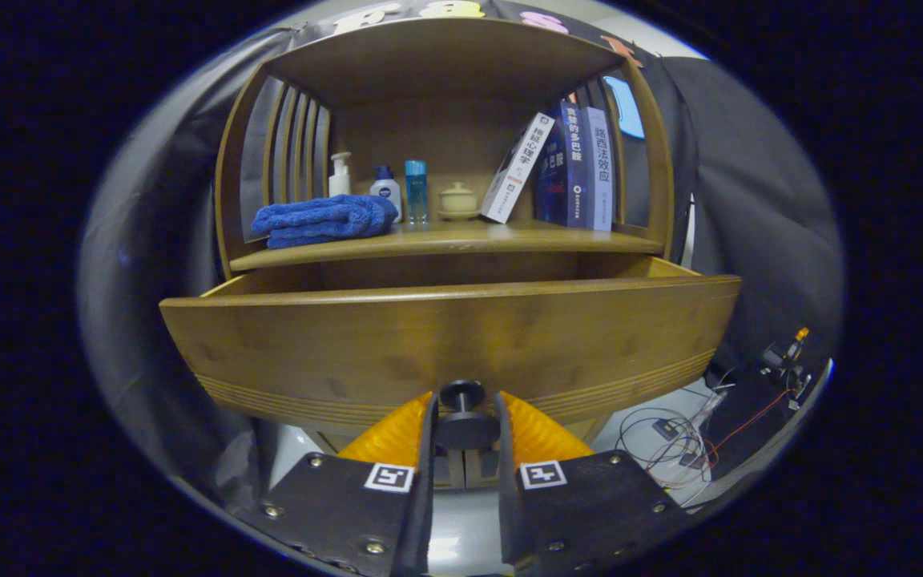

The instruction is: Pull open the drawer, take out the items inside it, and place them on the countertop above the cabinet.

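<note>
Wooden drawer (449, 336) open, gripper (465, 421) clasping round knob (462, 395)

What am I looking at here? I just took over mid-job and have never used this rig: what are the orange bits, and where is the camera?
The camera rides on a hand-held two-finger claw and looks forward along its orange ribbed fingers. They are closed on the round black knob of the wooden drawer, which is pulled open; its inside is hidden by its front. On the countertop above lie a folded blue towel, a white pump bottle, a white bottle with a blue cap, a clear blue bottle, a small beige lidded jar and leaning books.
</note>
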Motion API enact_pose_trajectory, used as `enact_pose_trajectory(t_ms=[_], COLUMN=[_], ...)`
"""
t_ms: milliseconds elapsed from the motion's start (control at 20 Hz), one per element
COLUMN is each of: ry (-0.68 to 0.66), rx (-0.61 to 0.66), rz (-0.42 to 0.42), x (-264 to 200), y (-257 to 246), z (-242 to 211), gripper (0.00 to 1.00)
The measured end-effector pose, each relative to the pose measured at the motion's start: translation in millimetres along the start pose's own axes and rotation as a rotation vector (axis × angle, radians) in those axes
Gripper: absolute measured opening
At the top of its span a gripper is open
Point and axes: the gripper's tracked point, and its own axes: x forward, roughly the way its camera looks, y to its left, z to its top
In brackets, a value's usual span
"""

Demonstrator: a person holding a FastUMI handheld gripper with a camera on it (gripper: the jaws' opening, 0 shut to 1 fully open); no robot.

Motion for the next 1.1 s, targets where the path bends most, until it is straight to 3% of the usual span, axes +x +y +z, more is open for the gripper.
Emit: enact_pose_trajectory(t_ms=[550, 750, 850, 1100], ry=[0.026, 0.023, 0.028, -0.099], rx=[0.021, 0.028, 0.039, 0.033], rz=[-0.037, -0.006, 0.009, 0.049], x=[-47.5, -49.5, -51.6, -75.5], y=[-6.2, -6.0, -4.2, 3.0], z=[-23.1, -21.2, -21.5, 33.8], gripper=[0.34, 0.34, 0.4, 0.44])
